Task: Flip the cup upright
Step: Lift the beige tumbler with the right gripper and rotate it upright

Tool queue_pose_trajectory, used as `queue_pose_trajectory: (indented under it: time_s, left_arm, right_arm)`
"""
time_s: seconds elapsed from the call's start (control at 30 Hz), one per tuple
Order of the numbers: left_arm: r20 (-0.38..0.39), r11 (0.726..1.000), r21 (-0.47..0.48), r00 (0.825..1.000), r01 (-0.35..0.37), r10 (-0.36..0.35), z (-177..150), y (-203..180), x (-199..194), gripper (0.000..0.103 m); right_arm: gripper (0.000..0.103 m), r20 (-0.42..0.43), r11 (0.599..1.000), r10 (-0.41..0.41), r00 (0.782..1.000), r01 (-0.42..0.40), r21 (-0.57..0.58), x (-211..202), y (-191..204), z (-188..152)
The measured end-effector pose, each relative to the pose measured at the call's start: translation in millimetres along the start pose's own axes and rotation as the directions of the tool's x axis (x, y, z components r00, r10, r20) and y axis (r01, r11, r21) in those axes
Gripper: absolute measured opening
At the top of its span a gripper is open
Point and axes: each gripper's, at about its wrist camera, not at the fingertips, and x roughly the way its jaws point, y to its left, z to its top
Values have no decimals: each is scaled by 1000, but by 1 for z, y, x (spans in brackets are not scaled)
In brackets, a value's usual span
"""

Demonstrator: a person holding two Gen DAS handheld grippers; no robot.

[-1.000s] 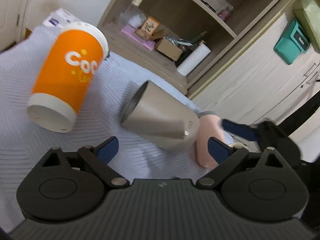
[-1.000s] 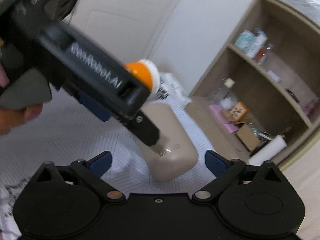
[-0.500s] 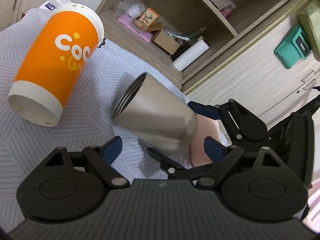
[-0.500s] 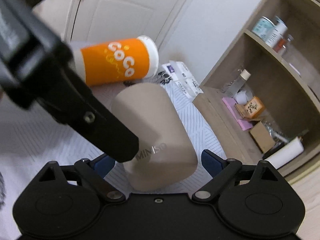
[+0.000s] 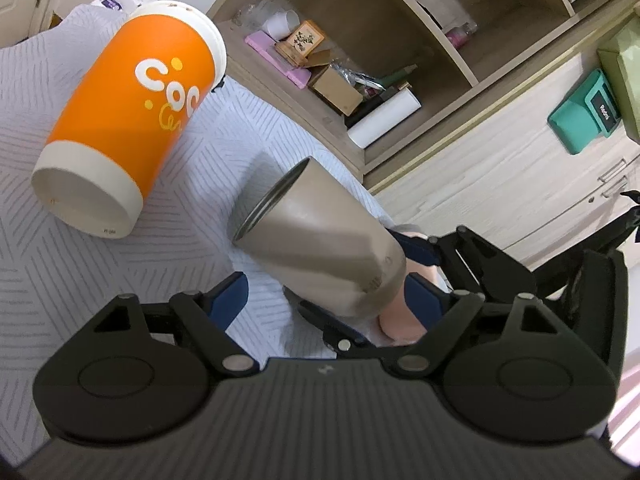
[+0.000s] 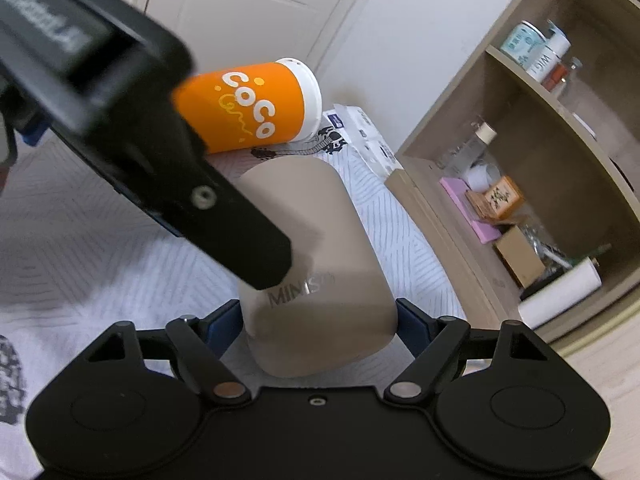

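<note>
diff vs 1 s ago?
The right gripper moved in around the base of the beige cup, fingers now against both sides. The cup is lying down as before; the orange cup hasn't moved; the left gripper stays open.

In the right wrist view, the left gripper's body [image 6: 132, 128] hides the base of the orange cup [image 6: 256, 110] and part of the beige cup [image 6: 316, 264]; its lettering is cut. The shelf items [image 6: 496, 200] are too small to identify.
</note>
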Motion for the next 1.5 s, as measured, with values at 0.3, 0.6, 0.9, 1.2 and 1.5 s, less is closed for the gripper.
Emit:
queue_pose_trajectory:
  time_s: [0.3,0.6,0.9,1.2,1.5]
  left_arm:
    - [-26,997,-53,998,49,-50,-10,8,-17,84]
    - [-58,991,-107,995,79,-86,-21,19,-25,77]
    - [-74,989,-108,991,100,-109,-33,27,-39,74]
    - [-140,989,-113,984,98,-114,-43,27,-41,74]
    - [-199,986,-117,970,119,-140,-47,32,-30,76]
  right_arm:
    - [84,39,992,-21,999,16,124,-40,34,-5]
    - [84,-20,893,-81,997,81,443,-57,57,-7]
    - [84,-5,744,-26,1000,23,668,-74,65,-21]
    - [83,-42,710,-34,999,54,702,-88,84,-27]
    - [83,-48,782,72,996,-27,623,-94,72,-9]
